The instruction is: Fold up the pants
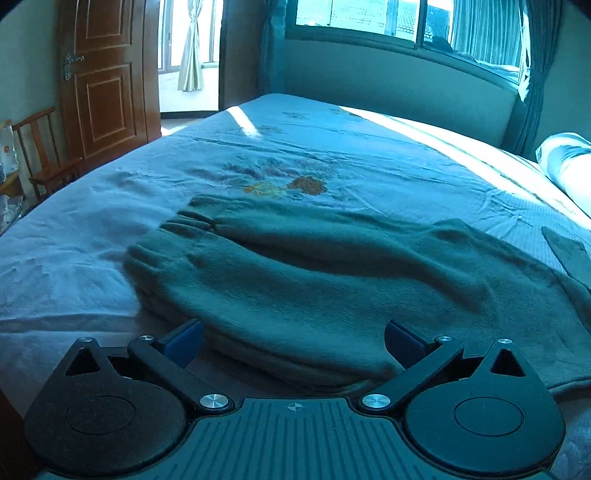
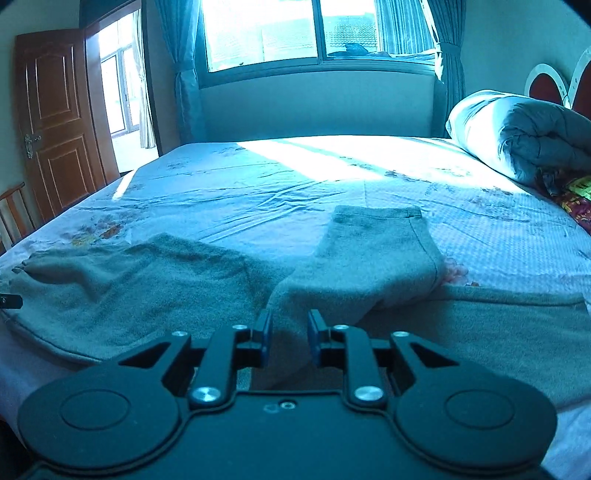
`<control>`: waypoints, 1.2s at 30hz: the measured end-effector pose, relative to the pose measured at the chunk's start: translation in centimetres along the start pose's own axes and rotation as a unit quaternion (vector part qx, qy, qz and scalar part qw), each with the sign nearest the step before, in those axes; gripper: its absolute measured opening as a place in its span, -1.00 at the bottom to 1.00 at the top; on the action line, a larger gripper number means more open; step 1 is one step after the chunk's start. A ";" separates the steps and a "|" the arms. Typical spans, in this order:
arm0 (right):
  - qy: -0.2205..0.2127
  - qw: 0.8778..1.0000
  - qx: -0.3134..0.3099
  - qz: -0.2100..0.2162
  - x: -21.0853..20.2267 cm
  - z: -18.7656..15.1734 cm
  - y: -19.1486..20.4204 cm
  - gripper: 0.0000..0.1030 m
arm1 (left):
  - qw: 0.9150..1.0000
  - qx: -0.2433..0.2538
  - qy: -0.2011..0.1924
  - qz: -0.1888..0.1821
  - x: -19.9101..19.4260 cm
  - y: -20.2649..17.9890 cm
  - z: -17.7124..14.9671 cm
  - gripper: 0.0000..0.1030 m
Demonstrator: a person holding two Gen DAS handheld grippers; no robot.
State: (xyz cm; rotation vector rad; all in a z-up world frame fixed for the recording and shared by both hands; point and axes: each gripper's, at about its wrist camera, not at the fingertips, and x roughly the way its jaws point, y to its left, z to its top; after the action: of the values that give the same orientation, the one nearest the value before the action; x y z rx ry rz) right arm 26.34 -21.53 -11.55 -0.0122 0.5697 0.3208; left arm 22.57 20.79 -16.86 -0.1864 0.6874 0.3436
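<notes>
Grey-green fleece pants (image 1: pixel 295 273) lie on the bed. In the left wrist view the gathered waistband (image 1: pixel 173 229) is at the left. My left gripper (image 1: pixel 293 336) is open, its blue pads on either side of the near edge of the waist part. In the right wrist view one leg (image 2: pixel 373 251) is bent away over the bed, its cuff (image 2: pixel 376 214) far; the other leg (image 2: pixel 498 332) runs off right. My right gripper (image 2: pixel 289 336) has its jaws narrowly apart with a fold of the leg between them; whether it pinches the cloth is unclear.
A light blue flowered sheet (image 2: pixel 258 192) covers the bed. A rolled quilt (image 2: pixel 517 136) lies at the head on the right. A wooden door (image 1: pixel 103 81) and chair (image 1: pixel 44 155) stand left of the bed. A window (image 2: pixel 314 33) is behind.
</notes>
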 end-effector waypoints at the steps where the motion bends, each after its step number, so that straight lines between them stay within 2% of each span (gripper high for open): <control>1: -0.001 1.000 -0.006 -0.002 0.4 0.5 0.3 -0.73 | 1.000 0.004 0.003 -0.005 0.0 -1.9 -0.4 1.00; 4: -0.012 0.999 -0.036 -0.013 1.5 1.7 1.4 -0.71 | 0.999 0.045 0.000 -0.003 0.0 -6.3 -0.6 1.00; 6: -0.005 0.998 -0.066 -0.021 3.0 2.5 2.5 -0.35 | 0.997 0.077 0.004 0.016 0.8 -8.4 -1.0 1.00; 7: 0.002 0.996 -0.082 -0.029 4.0 2.8 2.9 -0.02 | 0.996 0.088 0.020 0.013 1.4 -8.9 -1.3 1.00; 8: 0.012 0.994 -0.098 -0.036 5.0 2.9 3.2 0.02 | 0.995 0.093 0.032 0.010 1.9 -9.2 -1.7 1.00; 9: 0.025 0.993 -0.112 -0.040 6.0 2.9 3.4 -0.03 | 0.995 0.096 0.029 0.009 2.2 -9.3 -2.1 1.00; 11: 0.062 0.988 -0.127 -0.063 7.7 2.7 3.1 -0.99 | 0.995 0.096 0.023 -0.003 2.1 -8.8 -2.5 1.00; 13: 0.078 0.987 -0.110 -0.082 7.7 2.3 1.4 -1.00 | 0.995 0.093 0.022 -0.014 2.2 -8.3 -2.6 1.00; 15: 0.057 0.990 -0.075 -0.105 5.6 1.6 -1.1 -1.00 | 0.995 0.096 0.021 -0.018 2.3 -8.3 -2.7 1.00; 17: 0.055 0.990 -0.014 -0.127 2.8 0.2 -4.3 -1.00 | 0.995 0.096 0.019 -0.020 2.2 -8.3 -2.8 1.00; 20: 0.102 0.981 0.045 -0.161 0.8 -3.0 -8.7 -1.00 | 0.995 0.097 0.015 -0.020 2.2 -8.3 -3.0 1.00; 22: 0.067 0.984 0.066 -0.154 -0.8 -3.3 -9.6 -1.00 | 0.995 0.097 0.012 -0.018 2.4 -8.4 -3.0 1.00; 24: 0.025 0.990 0.067 -0.122 -1.6 -2.0 -8.5 -0.92 | 0.995 0.096 0.011 -0.014 2.4 -8.5 -2.9 1.00; 25: 0.018 0.993 0.060 -0.102 -1.2 -1.1 -7.5 -0.70 | 0.995 0.097 0.012 -0.012 2.4 -8.5 -2.9 1.00; 28: 0.015 0.998 0.011 -0.055 1.4 1.6 -3.7 -0.66 | 0.995 0.096 0.017 -0.010 2.3 -8.6 -2.8 1.00; 31: 0.037 0.996 -0.057 -0.062 5.2 2.8 -0.3 -0.58 | 0.995 0.093 0.021 -0.008 2.4 -8.5 -2.6 1.00; 34: 0.075 0.991 -0.088 -0.073 8.5 2.7 0.5 -0.53 | 0.995 0.093 0.019 -0.004 2.4 -8.7 -2.7 1.00; 36: 0.083 0.988 -0.103 -0.087 9.0 2.2 0.2 -0.91 | 0.995 0.094 0.019 -0.003 2.4 -8.7 -2.8 1.00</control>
State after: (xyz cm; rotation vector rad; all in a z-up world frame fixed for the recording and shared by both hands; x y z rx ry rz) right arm 34.60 -18.44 -14.53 -0.2879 0.6931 0.2089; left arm 25.92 12.57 -20.05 -0.0152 0.7522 0.2688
